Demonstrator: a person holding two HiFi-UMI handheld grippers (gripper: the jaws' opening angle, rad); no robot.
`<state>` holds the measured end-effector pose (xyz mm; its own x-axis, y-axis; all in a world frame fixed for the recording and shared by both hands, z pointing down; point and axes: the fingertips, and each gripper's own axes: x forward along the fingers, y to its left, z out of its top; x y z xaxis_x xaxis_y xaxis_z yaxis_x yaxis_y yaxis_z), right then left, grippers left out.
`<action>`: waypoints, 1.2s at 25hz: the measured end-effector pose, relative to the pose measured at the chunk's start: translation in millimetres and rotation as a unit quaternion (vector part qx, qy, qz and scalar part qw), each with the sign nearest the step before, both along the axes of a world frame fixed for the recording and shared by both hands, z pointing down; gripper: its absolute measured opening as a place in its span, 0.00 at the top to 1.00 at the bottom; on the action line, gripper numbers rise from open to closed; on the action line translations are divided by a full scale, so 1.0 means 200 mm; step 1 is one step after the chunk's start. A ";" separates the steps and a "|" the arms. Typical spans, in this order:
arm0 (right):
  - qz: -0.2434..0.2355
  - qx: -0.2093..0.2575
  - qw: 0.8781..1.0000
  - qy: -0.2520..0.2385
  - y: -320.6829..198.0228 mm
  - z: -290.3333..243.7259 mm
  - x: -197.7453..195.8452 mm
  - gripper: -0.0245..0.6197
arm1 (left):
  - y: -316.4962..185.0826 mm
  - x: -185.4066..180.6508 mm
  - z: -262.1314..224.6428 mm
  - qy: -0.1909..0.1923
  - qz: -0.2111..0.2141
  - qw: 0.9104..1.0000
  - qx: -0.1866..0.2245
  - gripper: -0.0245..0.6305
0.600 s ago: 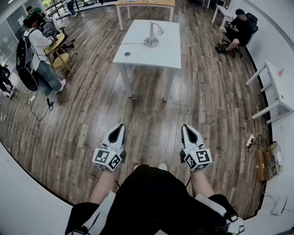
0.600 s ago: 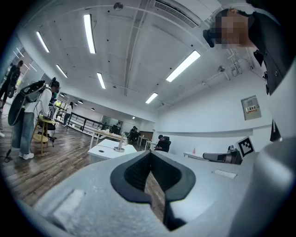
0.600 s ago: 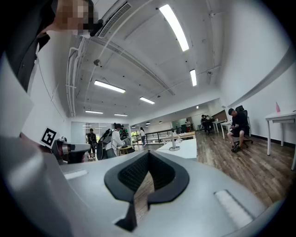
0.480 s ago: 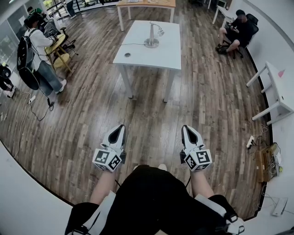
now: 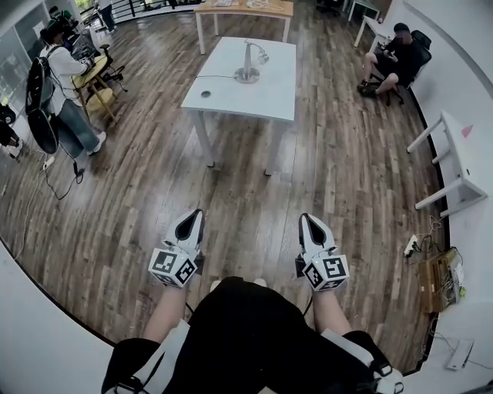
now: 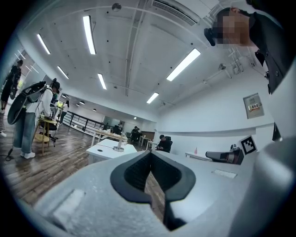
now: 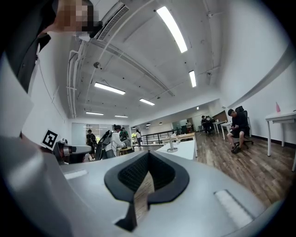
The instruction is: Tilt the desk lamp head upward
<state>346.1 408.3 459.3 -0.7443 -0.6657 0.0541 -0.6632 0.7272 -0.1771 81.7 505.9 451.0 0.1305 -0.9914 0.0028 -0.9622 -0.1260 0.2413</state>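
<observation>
A silver desk lamp [image 5: 249, 61] stands on a white table [image 5: 269, 96] far ahead across the wooden floor; its head points right and down. The lamp [image 6: 120, 143] appears small in the left gripper view and the lamp [image 7: 172, 143] equally small in the right gripper view. My left gripper [image 5: 198, 213] and right gripper [image 5: 307, 218] are held level in front of my body, both shut and empty, far short of the table.
A person with a backpack [image 5: 58, 85] stands at the left by a chair. Another person [image 5: 393, 54] sits at the far right. A white side table [image 5: 454, 165] is against the right wall. A wooden table [image 5: 246, 9] stands behind the lamp table. A power strip [image 5: 410, 245] lies on the floor.
The view has shifted a little: the table and the people sit slightly further left in the picture. Both grippers stay level and shut in front of me.
</observation>
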 end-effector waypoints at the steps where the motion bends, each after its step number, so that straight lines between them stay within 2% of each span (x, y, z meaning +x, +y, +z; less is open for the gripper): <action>1: 0.000 -0.001 1.000 -0.002 -0.01 0.00 0.02 0.96 | -0.01 0.02 0.00 -0.001 -0.001 1.000 0.000 0.96; 8: -0.017 0.013 1.000 0.000 -0.05 -0.02 0.15 0.96 | -0.03 0.15 0.00 0.014 -0.018 1.000 0.006 0.96; 11: -0.030 0.004 0.999 -0.018 -0.06 -0.01 0.19 0.96 | -0.02 0.20 0.02 0.011 -0.027 1.000 0.001 0.96; 15: -0.041 -0.010 0.999 -0.017 -0.10 0.06 0.20 0.96 | 0.00 0.23 0.01 0.003 -0.039 0.999 0.002 0.96; 21: -0.040 -0.019 0.999 -0.024 -0.16 0.08 0.13 0.96 | -0.02 0.14 0.00 -0.019 -0.057 0.998 0.001 0.96; 25: -0.028 -0.015 0.999 -0.023 -0.25 0.05 0.08 0.96 | -0.12 0.07 0.00 -0.030 -0.048 0.998 0.007 0.96; 30: -0.001 -0.014 1.000 -0.019 -0.39 0.03 0.06 0.96 | -0.31 -0.02 0.00 -0.021 -0.031 0.999 0.014 0.96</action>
<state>358.0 329.4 465.0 -0.7472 -0.6631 0.0445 -0.6546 0.7227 -0.2218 77.2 443.8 452.0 0.0701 -0.9973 -0.0207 -0.9775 -0.0728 0.1982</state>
